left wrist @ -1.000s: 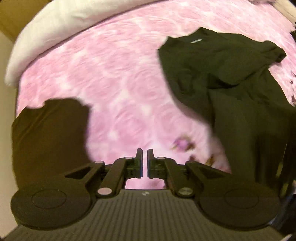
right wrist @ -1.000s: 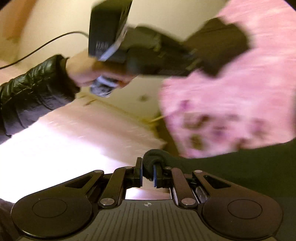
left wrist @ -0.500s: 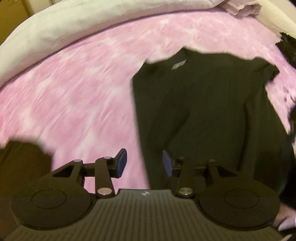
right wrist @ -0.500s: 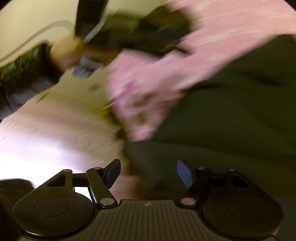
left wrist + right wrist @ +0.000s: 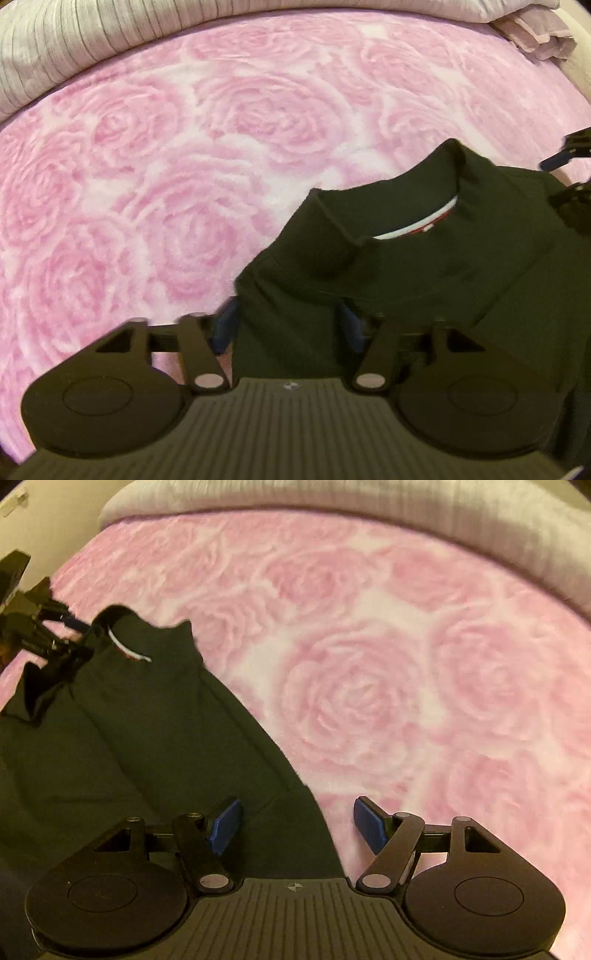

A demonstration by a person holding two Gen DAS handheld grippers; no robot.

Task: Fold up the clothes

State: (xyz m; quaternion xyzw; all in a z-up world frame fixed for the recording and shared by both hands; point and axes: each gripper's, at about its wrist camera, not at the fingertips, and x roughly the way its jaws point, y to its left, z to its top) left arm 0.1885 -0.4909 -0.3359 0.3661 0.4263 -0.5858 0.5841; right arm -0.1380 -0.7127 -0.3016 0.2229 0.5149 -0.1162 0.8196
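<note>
Pink rose-patterned blanket (image 5: 184, 184) under pale ribbed bedding (image 5: 110, 40) at twelve o'clock, dark shirt (image 5: 424, 266) at four o'clock, left gripper (image 5: 286, 326) and right gripper (image 5: 297, 825) both spread apart.

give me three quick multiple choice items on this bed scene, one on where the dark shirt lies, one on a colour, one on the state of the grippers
1. Where does the dark green fabric shirt lie?
A. on the pink rose-patterned fleece blanket
B. on a wooden floor
C. on a hanger

2. What colour are the pads on the gripper fingers?
A. red
B. blue
C. yellow

3. How do the left gripper and right gripper stand?
A. both shut on cloth
B. one open, one shut
C. both open

Answers: 1 A, pink blanket shows all around the shirt; 2 B, blue pads show in the right wrist view; 3 C, each wrist view shows a wide gap between its fingers.
</note>
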